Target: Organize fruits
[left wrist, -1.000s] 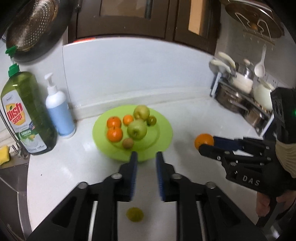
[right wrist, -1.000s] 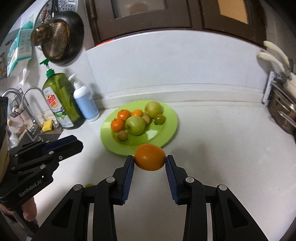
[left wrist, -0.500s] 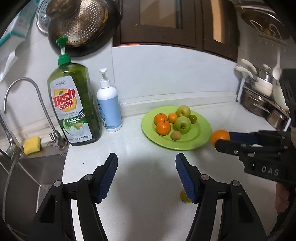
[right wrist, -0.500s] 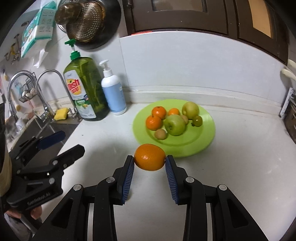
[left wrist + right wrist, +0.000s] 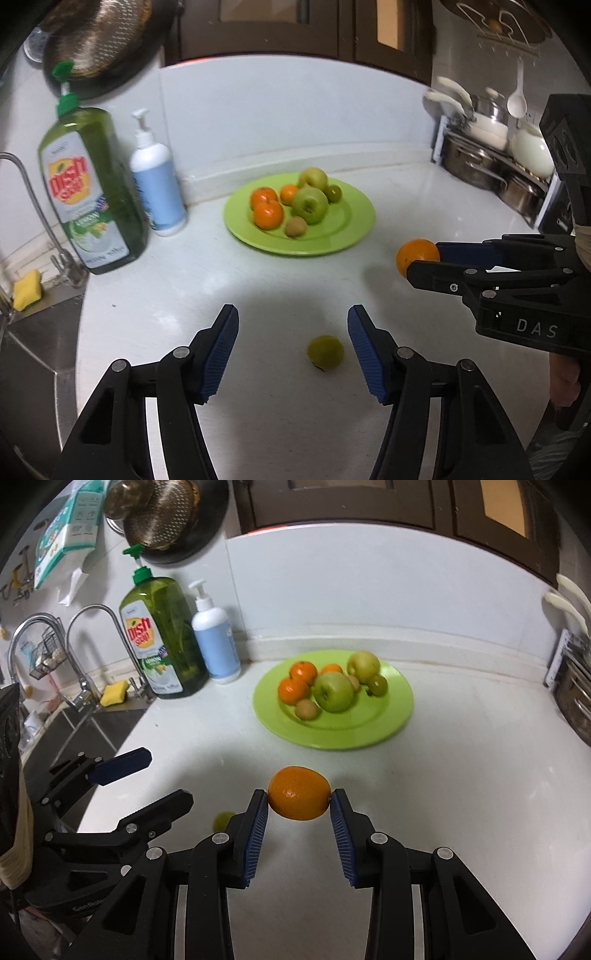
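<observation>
A green plate point(image 5: 354, 225) point(image 5: 399, 709) on the white counter holds several fruits: oranges, green apples and small brown and green ones. My right gripper point(image 5: 299, 799) is shut on an orange point(image 5: 298, 792) and holds it above the counter in front of the plate; the orange also shows in the left wrist view point(image 5: 416, 255). My left gripper point(image 5: 293, 332) is open, low over the counter, with a small green fruit point(image 5: 325, 351) lying between its fingers, nearer the right one. That fruit shows partly in the right wrist view point(image 5: 222, 820).
A green dish soap bottle point(image 5: 88, 188) and a white pump bottle point(image 5: 157, 184) stand left of the plate. A sink with tap point(image 5: 85, 653) and yellow sponge point(image 5: 113, 694) lies far left. A rack of pots point(image 5: 491, 162) stands at the right.
My left gripper opened wide and shifted so the small green fruit now lies between its fingers. My right gripper kept its hold on the orange and drew back a little from the plate.
</observation>
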Motion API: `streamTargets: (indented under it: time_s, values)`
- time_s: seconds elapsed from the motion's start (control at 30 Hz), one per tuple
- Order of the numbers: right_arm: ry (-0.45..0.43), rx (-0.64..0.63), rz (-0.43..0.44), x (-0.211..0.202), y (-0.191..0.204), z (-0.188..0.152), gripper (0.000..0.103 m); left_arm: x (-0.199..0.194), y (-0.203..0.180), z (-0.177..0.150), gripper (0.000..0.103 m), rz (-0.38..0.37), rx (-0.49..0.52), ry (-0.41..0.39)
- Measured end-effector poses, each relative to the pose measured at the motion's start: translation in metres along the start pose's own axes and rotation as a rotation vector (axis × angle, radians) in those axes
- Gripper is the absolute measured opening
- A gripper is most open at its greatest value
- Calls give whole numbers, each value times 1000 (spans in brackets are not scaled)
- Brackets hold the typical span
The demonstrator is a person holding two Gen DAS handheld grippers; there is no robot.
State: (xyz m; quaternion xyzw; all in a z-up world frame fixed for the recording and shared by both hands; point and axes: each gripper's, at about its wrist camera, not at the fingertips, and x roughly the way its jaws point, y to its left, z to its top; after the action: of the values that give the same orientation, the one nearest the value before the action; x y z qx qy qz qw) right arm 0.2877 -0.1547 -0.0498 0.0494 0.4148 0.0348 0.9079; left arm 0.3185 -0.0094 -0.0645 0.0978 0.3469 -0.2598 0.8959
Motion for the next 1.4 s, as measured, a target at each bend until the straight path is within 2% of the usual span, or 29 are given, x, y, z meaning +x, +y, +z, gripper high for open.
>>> streamTargets:
  time_s: [0.3, 0.73, 0.83, 1.07, 1.4]
  values:
    - [41, 23, -22, 7, -12, -13, 36, 29, -11, -11, 52, -53, -5, 86]
    - [92, 35, -17, 20, -19, -22, 36, 51, -17, -18, 34, -67, -11, 157]
    - [101, 36, -16, 22, -20, -22, 36, 53, -17, -19, 30, -66, -12, 164]
    - [111, 34, -7, 26, -20, -21, 36, 55, -18, -19, 29, -67, -17, 167]
    - [94, 49, 4, 25, -26, -17, 36, 38, -16, 3, 29, -43, -47, 114]
